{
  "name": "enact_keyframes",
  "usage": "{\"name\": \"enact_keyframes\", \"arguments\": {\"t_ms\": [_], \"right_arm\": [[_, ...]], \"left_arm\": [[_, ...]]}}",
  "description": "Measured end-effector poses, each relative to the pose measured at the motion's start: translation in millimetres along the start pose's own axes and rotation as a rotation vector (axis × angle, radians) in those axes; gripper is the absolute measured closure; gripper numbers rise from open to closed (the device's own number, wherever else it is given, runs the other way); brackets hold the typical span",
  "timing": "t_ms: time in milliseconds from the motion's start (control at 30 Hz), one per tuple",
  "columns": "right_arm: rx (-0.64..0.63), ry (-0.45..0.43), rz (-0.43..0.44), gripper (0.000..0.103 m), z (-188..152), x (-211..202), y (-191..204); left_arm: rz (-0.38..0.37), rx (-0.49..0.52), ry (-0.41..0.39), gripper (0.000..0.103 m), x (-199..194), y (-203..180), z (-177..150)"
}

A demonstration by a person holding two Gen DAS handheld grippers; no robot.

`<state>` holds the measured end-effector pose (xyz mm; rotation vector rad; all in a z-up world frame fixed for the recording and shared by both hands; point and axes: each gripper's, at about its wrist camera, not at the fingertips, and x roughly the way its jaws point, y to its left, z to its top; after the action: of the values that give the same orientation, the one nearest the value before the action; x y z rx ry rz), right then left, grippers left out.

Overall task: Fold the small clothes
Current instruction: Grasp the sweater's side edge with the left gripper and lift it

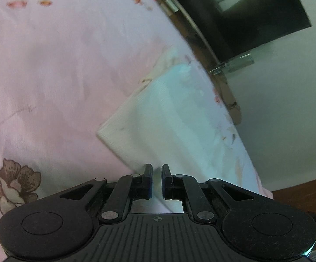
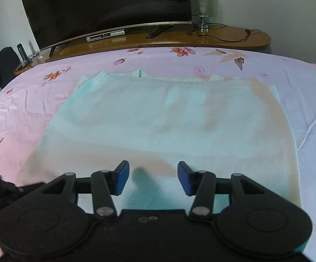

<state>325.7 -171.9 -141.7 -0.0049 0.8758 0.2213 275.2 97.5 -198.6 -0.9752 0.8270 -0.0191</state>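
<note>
A pale cream-and-mint ribbed garment (image 2: pixel 162 118) lies folded flat on a pink floral bedsheet (image 2: pixel 16 113). In the left wrist view the same garment (image 1: pixel 168 118) lies ahead, and my left gripper (image 1: pixel 157 174) is shut on its near edge, with a thin strip of cloth between the fingers. My right gripper (image 2: pixel 153 174) is open and empty, hovering low over the garment's near edge, jaws wide apart.
The bedsheet (image 1: pixel 48 76) fills the left wrist view. A wooden TV bench (image 2: pixel 223 39) runs beyond the bed's far edge, holding a large dark TV (image 2: pixel 105 6), a set-top box (image 2: pixel 105 36), a glass lamp (image 2: pixel 203 4) and cables. A dark chair (image 2: pixel 6 63) stands far left.
</note>
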Motion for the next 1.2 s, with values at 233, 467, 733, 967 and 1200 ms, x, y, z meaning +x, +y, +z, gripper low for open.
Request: {"name": "enact_keyframes", "arguments": {"t_ms": [233,467,733,967,1200], "right_arm": [[0.001,0.015,0.019,0.053,-2,5,7],[-0.025,0.024,-0.010,0.054,-6,5,16],[-0.016,0.024,-0.012,0.054,-5,6,16],[-0.011,0.017,-0.002,0.054,-4,8,12],[-0.013,-0.006,-0.001,0.054,2,9,7]], "left_arm": [[-0.031,-0.090,-0.022,0.034,6,9,4],[0.051,-0.080,-0.066,0.017,-13,12,-2],[-0.016,-0.080,-0.103,0.017,6,16,5],[-0.078,-0.078,-0.114,0.018,31,4,11],[-0.114,-0.100,-0.138,0.044,65,-4,26]]}}
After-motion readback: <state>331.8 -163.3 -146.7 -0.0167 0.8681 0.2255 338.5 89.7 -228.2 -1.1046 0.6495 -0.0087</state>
